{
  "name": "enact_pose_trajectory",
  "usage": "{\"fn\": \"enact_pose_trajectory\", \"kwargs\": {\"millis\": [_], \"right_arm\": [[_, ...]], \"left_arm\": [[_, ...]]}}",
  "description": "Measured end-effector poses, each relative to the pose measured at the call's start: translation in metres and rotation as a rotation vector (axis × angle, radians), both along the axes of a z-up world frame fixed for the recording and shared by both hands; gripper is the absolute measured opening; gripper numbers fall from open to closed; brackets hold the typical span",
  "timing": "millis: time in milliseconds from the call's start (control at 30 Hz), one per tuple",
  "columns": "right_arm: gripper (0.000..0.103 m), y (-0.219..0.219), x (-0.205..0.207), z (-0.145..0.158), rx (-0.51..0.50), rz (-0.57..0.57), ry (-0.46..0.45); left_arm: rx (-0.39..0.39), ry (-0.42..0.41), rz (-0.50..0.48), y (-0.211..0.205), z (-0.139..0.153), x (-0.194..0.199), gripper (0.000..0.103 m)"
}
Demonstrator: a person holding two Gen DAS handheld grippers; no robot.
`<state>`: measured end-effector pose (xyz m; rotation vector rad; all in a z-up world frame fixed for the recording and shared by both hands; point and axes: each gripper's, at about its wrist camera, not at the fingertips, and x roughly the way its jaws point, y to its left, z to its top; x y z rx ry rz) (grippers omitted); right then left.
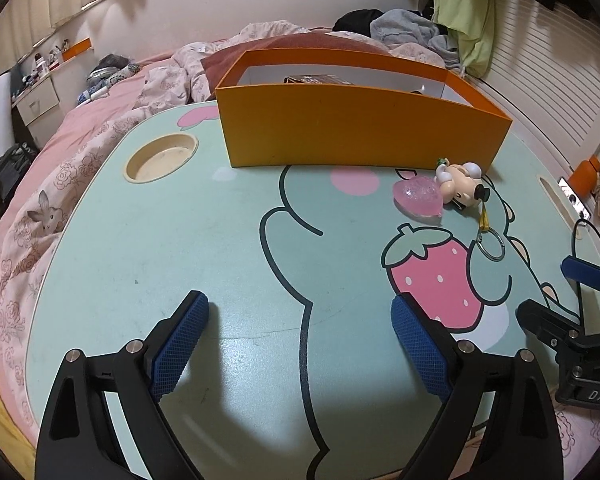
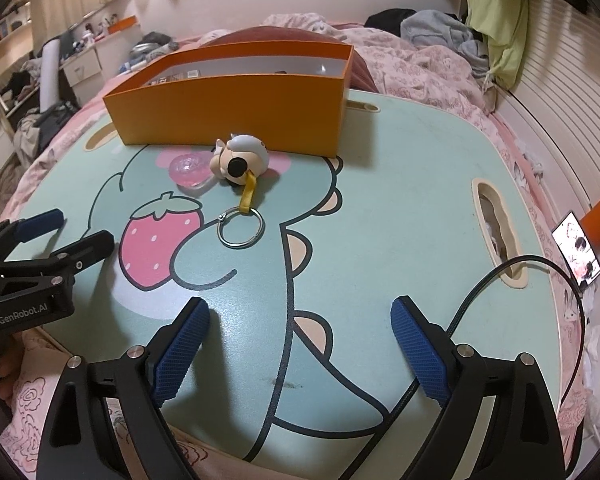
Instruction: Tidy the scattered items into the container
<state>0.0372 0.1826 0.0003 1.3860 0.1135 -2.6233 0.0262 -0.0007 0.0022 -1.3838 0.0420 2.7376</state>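
Both of your hand-held grippers hang wide open and empty over the desk (image 2: 400,184), and the figurine keychain (image 2: 242,158) beside the pink jelly toy (image 2: 188,168), just before the orange box (image 2: 228,108), lies nearer your right hand-held gripper (image 2: 300,344), ahead and slightly leftward, its ring (image 2: 241,229) trailing toward you.

left tongs (image 1: 300,344) wide open, right tongs (image 2: 300,344) wide open, both angled down

Rumpled pink bed (image 1: 100,128), slatted wall (image 1: 548,92)

Keychain figure (image 2: 242,158) and jelly ball (image 2: 188,168) lie before the box (image 2: 236,114).
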Motion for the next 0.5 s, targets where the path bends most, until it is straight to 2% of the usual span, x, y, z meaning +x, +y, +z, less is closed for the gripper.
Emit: {"fn": "enact_pose_trajectory", "kwargs": {"millis": [500], "right_arm": [[0.093,-0.0007,0.0005,0.0001,-0.001,0.002,0.001]], "left_arm": [[0.000,0.002,0.000,-0.0002,0.0001,0.0001,0.093]]}}
